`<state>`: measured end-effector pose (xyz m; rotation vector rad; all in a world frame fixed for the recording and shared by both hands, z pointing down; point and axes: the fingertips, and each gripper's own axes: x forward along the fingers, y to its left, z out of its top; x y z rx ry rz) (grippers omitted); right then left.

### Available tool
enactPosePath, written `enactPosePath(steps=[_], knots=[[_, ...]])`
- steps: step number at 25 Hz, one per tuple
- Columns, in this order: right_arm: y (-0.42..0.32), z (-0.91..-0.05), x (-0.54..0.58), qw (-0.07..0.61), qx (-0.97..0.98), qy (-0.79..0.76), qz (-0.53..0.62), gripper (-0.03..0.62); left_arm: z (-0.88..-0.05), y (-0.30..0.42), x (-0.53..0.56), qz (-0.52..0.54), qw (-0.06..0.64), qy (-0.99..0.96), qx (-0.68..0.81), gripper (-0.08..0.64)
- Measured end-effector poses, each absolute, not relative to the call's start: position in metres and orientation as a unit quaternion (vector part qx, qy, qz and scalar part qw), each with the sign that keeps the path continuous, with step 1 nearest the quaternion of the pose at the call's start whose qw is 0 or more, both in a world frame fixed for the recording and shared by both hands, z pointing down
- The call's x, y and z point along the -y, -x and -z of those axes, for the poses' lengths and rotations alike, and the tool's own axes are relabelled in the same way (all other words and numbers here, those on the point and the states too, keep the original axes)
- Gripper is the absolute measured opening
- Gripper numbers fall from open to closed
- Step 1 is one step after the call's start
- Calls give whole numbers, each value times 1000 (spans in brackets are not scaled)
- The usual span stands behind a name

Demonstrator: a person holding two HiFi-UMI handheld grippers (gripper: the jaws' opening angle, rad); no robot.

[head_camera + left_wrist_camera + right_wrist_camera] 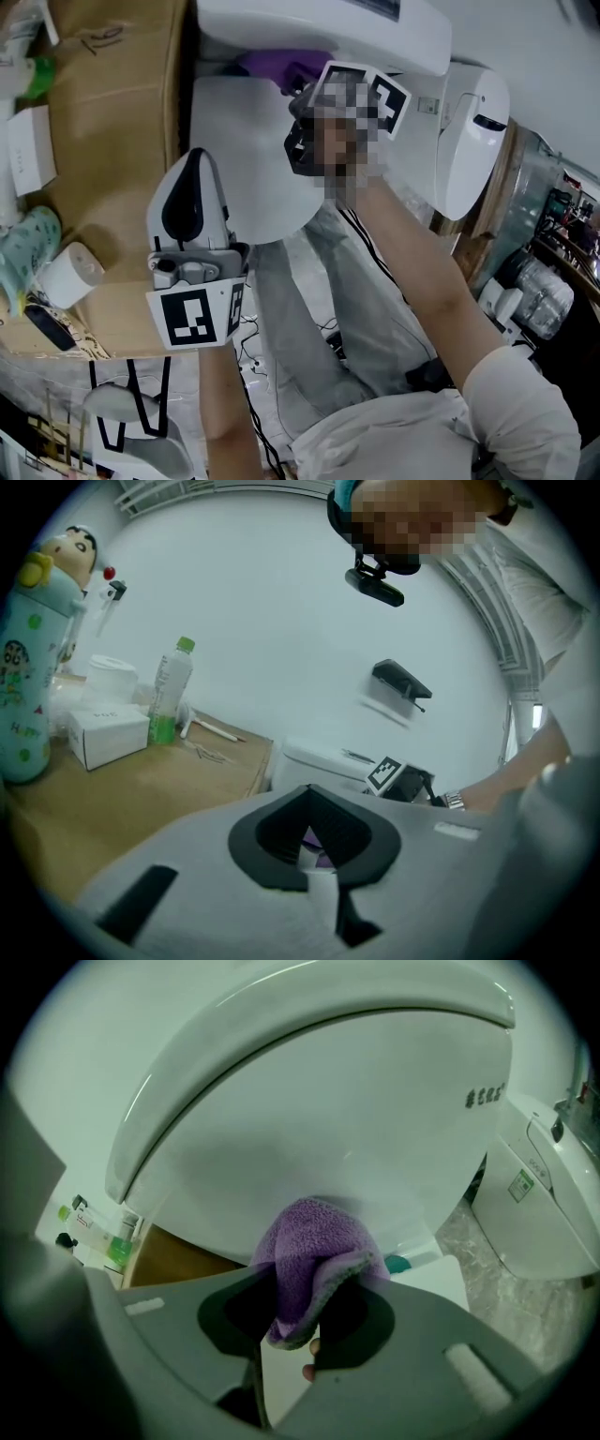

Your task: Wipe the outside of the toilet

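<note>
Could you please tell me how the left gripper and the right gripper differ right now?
The right gripper is shut on a purple cloth pressed to the toilet; the left gripper is shut on nothing. The right gripper is close against the toilet; the left gripper is held back from it. Both carry marker cubes.

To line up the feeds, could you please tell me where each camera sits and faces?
Head view: on the person's head, looking steeply down at the toilet; arms and trousers show.
Left gripper view: on the left gripper, jaws together, looking across a brown top toward a white wall; the right forearm shows.
Right gripper view: on the right gripper, looking up at the toilet's outside past the purple cloth it clamps; only a fingertip shows.
Shared: head and left gripper views both show the right gripper's marker cube.
</note>
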<state>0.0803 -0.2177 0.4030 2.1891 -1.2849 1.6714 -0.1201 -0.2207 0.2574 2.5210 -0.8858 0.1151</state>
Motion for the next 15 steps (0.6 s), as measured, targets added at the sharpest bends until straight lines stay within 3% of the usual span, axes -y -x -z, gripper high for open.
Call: enactPosePath(steps=[15], knots=[[5,-402,296,65,477,-681,-551,100,-255,176,241,-18,235,-903,360,6]])
